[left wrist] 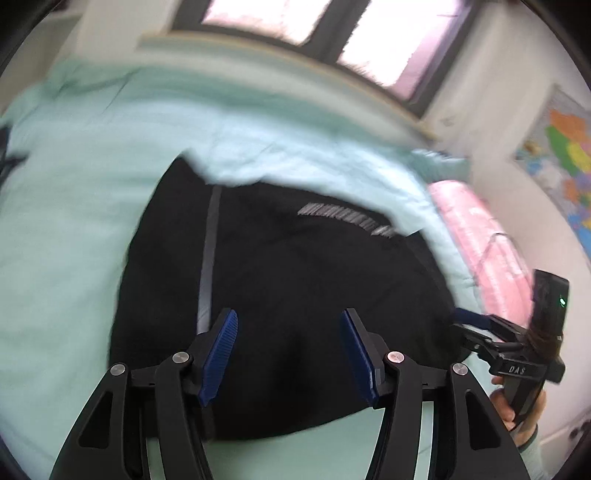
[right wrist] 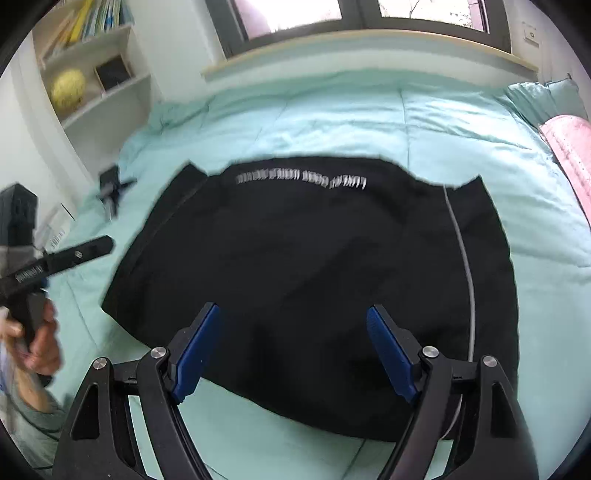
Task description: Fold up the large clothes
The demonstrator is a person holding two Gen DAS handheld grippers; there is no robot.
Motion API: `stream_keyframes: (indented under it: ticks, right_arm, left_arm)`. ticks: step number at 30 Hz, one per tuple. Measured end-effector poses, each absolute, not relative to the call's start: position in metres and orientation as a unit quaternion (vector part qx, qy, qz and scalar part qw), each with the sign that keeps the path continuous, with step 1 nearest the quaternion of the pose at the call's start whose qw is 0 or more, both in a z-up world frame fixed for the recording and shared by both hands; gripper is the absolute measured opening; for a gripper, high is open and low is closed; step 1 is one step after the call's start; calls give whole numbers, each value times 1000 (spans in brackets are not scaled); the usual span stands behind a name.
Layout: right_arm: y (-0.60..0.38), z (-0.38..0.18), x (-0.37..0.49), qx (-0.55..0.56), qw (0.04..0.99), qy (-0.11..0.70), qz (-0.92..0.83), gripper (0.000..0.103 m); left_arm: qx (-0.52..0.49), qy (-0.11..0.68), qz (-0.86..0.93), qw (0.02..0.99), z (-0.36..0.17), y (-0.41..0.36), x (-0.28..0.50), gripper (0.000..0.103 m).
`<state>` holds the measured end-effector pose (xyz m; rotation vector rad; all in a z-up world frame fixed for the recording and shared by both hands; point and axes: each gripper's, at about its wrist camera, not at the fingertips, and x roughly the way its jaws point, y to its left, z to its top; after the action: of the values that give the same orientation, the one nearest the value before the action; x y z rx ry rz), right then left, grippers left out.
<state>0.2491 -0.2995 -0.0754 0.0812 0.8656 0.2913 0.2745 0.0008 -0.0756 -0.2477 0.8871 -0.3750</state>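
- Jaws of the left gripper [left wrist: 290, 354] stand wide apart with nothing between the blue pads [left wrist: 219, 356]; they hang over the near part of the black garment [left wrist: 295, 295].
- Jaws of the right gripper [right wrist: 293, 356] are likewise spread wide and hold nothing, poised above the garment's near edge, its blue pads [right wrist: 391, 354] clear of the cloth.
- Black garment lies spread flat on the bed, a line of white lettering [right wrist: 301, 178] across its far part and a pale stripe [right wrist: 467, 266] running down its right side in the right wrist view.
- In the left wrist view a fold of the mint quilt [left wrist: 74, 240] overlaps the garment's far edge.
- Same quilt covers the whole bed under the garment.
- Right gripper shows at the right edge of the left wrist view, gripped by the person's hand [left wrist: 517, 406]; the left one shows at the left edge of the right view, much blurred.
- Pink bedding [left wrist: 487, 247] lies along the bed's right side, beside a mint pillow [right wrist: 543, 96].
- Small dark object [right wrist: 112, 188] rests on the quilt left of the garment; too blurred to name.
- White shelf [right wrist: 99, 70] with a yellow ball [right wrist: 68, 88] and books stands at far left; window [right wrist: 295, 14] behind the bed; coloured map [left wrist: 561, 155] on the right wall.
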Motion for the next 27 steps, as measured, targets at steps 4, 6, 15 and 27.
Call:
stream_keyframes:
  ticks: [4, 6, 15, 27]
  right_arm:
    - [-301, -135, 266, 49, 887, 437, 142, 88]
    - [-315, -146, 259, 76, 901, 387, 178, 91]
    - [-312, -159, 240, 67, 930, 320, 169, 91]
    - [-313, -158, 214, 75, 920, 375, 90, 92]
  left_arm:
    - [-178, 474, -178, 844, -145, 27, 295, 59]
    - [-207, 441, -202, 850, -159, 35, 294, 59]
    - [-121, 329, -194, 916, -168, 17, 266, 60]
    - [-98, 372, -130, 914, -157, 14, 250, 60]
